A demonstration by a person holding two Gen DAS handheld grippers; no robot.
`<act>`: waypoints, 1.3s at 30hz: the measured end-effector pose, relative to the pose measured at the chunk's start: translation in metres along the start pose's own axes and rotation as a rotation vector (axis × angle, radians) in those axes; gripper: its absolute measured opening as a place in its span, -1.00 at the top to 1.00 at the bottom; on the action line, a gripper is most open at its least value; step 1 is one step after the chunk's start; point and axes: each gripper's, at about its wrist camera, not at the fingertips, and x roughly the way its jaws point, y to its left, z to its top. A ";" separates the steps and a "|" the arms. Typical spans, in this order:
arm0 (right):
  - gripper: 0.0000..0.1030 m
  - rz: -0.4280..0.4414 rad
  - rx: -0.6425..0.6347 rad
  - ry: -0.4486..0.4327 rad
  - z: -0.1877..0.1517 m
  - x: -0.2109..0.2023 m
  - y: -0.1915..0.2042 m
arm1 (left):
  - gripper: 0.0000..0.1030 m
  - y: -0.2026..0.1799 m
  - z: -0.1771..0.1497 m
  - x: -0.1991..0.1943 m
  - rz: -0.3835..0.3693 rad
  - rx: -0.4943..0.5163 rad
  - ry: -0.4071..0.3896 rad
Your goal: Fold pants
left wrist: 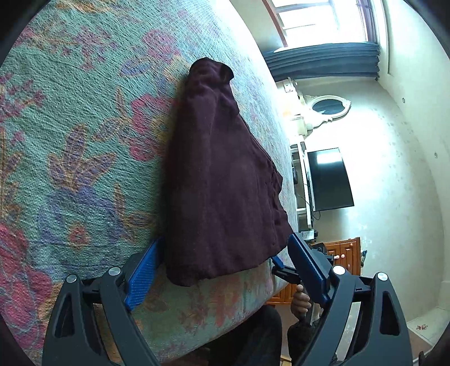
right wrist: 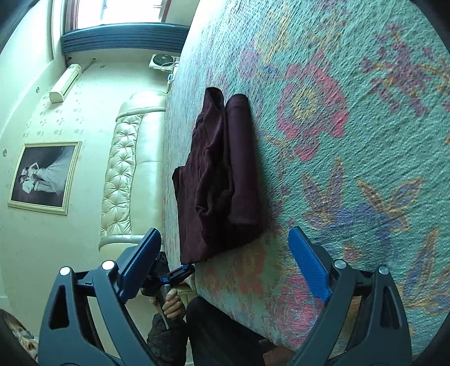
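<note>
1. The left gripper (left wrist: 222, 264) has its two blue fingers (left wrist: 142, 274) spread wide. The near end of the pants (left wrist: 222, 180) lies between them, but the pads do not press on the cloth.
2. The right gripper (right wrist: 225, 264) is also spread wide. Its blue fingers (right wrist: 308, 264) stand apart on both sides of the near end of the pants (right wrist: 222, 180), and they hold nothing.
3. In the left wrist view, the right gripper (left wrist: 284, 270) shows partly behind the right finger, with the person's hand (left wrist: 301, 298) on its handle. In the right wrist view, the left gripper (right wrist: 174, 276) shows the same way, with the hand (right wrist: 171, 302) around the handle.
4. The pants are dark maroon and lie folded into a narrow bundle on the bed cover (left wrist: 70, 140), near its front edge. The upper layer is wrinkled, and a smoother folded layer lies beside it.
5. The bed cover (right wrist: 351, 140) is teal with pink, purple and orange flowers.
6. Further out, the left wrist view shows a window (left wrist: 323, 19), an oval mirror (left wrist: 329, 107), a dark television (left wrist: 329, 180) and a wooden cabinet (left wrist: 343, 253).
7. The right wrist view shows a tufted cream headboard (right wrist: 123, 169), a framed photograph (right wrist: 45, 177) and an air conditioner (right wrist: 66, 83) on the wall.
</note>
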 end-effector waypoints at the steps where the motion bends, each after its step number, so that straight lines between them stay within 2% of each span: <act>1: -0.79 -0.002 -0.003 0.008 0.001 0.005 0.002 | -0.69 -0.002 0.000 0.002 0.003 -0.002 -0.004; 6: -0.78 0.031 -0.015 0.024 0.011 0.029 0.010 | -0.66 -0.010 0.001 0.015 0.038 0.034 0.006; 7: -0.74 0.036 -0.024 0.028 0.011 0.033 0.012 | -0.66 -0.013 0.001 0.019 0.054 0.042 0.005; 8: -0.60 0.030 -0.030 0.035 0.012 0.039 0.013 | -0.64 -0.015 0.001 0.022 0.067 0.046 0.001; 9: -0.33 0.006 -0.035 0.047 0.011 0.045 0.013 | -0.37 -0.017 0.001 0.025 0.078 0.051 0.001; 10: -0.17 -0.019 -0.040 0.067 0.011 0.053 0.014 | -0.21 -0.017 0.000 0.029 0.103 0.051 0.008; 11: 0.15 -0.042 -0.048 0.090 0.009 0.062 0.014 | 0.10 -0.016 0.000 0.032 0.148 0.048 0.010; 12: 0.19 -0.044 -0.049 0.094 0.007 0.066 0.013 | 0.36 -0.013 0.000 0.034 0.176 0.045 0.010; 15: 0.24 -0.032 -0.042 0.073 0.004 0.067 0.015 | 0.54 -0.006 -0.001 0.031 0.179 0.023 0.002; 22: 0.31 -0.019 -0.039 0.047 -0.007 0.056 0.017 | 0.60 -0.023 -0.006 0.022 0.264 0.091 -0.023; 33: 0.31 -0.016 -0.027 0.079 -0.032 0.048 0.012 | 0.60 -0.020 -0.031 0.006 0.293 0.116 0.009; 39: 0.31 -0.012 -0.020 0.073 -0.035 0.045 0.007 | 0.60 -0.018 -0.026 0.008 0.288 0.104 0.008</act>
